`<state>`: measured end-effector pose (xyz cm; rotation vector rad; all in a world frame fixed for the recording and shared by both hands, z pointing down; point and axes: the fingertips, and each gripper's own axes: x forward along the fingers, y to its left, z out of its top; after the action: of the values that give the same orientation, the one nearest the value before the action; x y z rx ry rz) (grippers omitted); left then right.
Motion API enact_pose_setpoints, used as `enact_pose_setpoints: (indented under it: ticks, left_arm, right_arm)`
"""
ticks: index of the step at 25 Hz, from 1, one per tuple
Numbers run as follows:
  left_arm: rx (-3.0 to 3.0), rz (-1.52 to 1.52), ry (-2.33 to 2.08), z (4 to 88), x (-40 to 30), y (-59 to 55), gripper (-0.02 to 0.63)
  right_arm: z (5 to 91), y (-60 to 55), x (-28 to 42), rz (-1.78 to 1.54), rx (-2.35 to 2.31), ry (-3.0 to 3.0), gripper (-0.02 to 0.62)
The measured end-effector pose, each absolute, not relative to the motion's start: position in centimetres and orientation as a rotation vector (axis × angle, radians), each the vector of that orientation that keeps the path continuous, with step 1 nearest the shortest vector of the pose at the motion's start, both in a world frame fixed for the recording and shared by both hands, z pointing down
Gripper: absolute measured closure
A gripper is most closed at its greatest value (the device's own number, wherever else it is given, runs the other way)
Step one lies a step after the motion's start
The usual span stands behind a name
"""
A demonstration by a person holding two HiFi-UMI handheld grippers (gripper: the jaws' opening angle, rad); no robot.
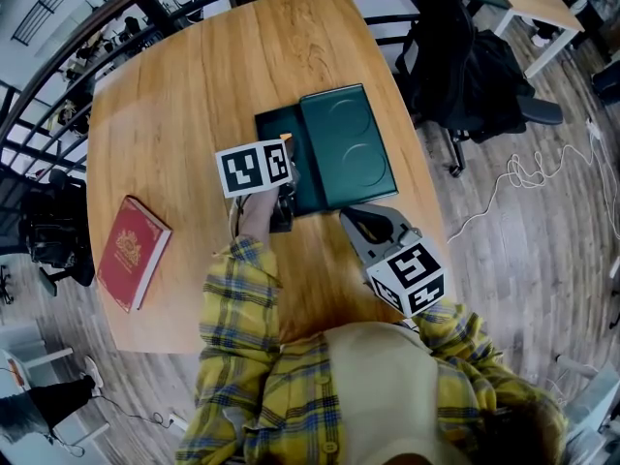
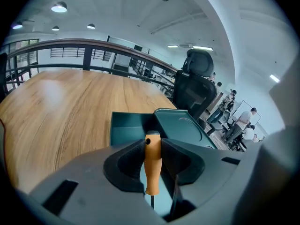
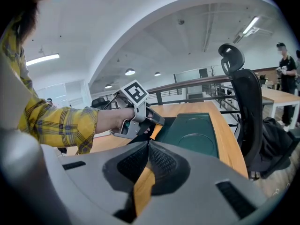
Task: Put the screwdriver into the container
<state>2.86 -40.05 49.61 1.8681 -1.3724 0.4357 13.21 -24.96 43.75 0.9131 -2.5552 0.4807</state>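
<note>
The wooden tabletop [image 1: 174,95] carries an open dark green container [image 1: 339,143] toward its right edge and a red book [image 1: 131,252] near its left edge. The right gripper [image 3: 149,143] is by the container's near edge, its jaws pressed together on nothing. The left gripper [image 2: 152,146] clamps the orange-handled screwdriver [image 2: 152,165] over the container's open left half.

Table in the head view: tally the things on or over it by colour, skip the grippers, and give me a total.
Orange: 1, orange-handled screwdriver
Dark green: 1, dark green plastic container with open lid
Red: 1, red hardcover book
Total: 3
</note>
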Motion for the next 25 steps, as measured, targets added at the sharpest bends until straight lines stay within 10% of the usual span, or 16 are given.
enact_pose_setpoints:
  ticks: [25]
  left_arm:
    - [1.710,0.816,-1.224,53.3,4.2,-39.5,0.497]
  right_arm:
    - [43.8,-25.0,13.0,0.495,0.907,-2.563,0.529]
